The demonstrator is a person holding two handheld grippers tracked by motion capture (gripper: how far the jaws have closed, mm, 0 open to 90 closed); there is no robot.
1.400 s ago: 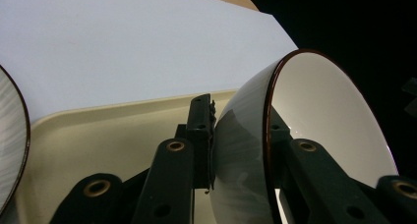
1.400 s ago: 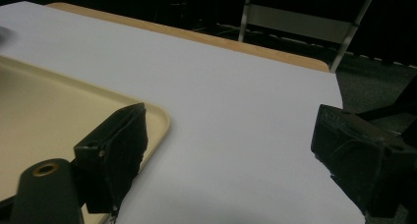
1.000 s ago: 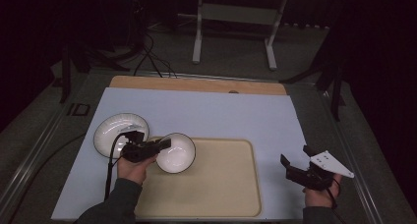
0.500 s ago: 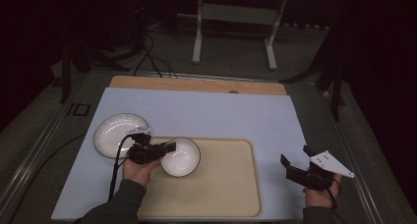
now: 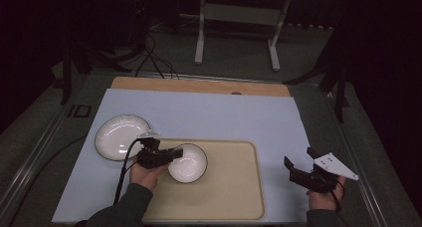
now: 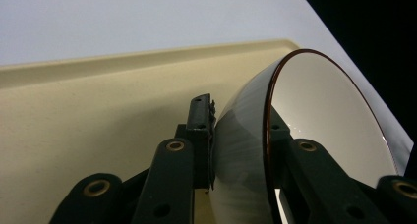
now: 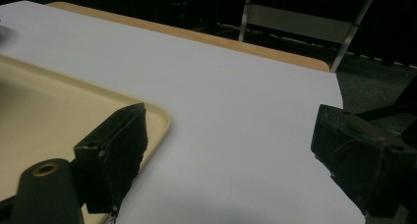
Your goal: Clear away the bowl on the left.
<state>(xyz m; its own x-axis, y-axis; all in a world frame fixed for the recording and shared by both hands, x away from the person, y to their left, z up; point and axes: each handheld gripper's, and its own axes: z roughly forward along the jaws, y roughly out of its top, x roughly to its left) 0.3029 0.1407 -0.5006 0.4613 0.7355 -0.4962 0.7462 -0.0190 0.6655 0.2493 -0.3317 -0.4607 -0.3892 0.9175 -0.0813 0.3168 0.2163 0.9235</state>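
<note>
A white bowl (image 5: 189, 164) with a dark rim sits over the left part of the beige tray (image 5: 234, 192). My left gripper (image 5: 175, 153) is shut on the bowl's left rim. In the left gripper view one jaw presses the bowl's (image 6: 324, 126) outer wall and the other sits inside it, above the tray (image 6: 98, 111). A white plate (image 5: 121, 136) with a dark edge lies on the table left of the tray. My right gripper (image 5: 300, 159) hovers off the tray's right side, open, with nothing between its fingers (image 7: 118, 150).
A pale blue mat (image 5: 209, 117) covers the table, with a wooden strip (image 5: 199, 85) along its far edge. The tray's corner (image 7: 157, 113) lies just left of the right gripper. A cable (image 5: 124, 162) trails from the left gripper. A metal stand (image 5: 236, 18) is on the floor beyond.
The left gripper has carried the bowl to the right and a little nearer, farther onto the tray. The right gripper has stayed where it was.
</note>
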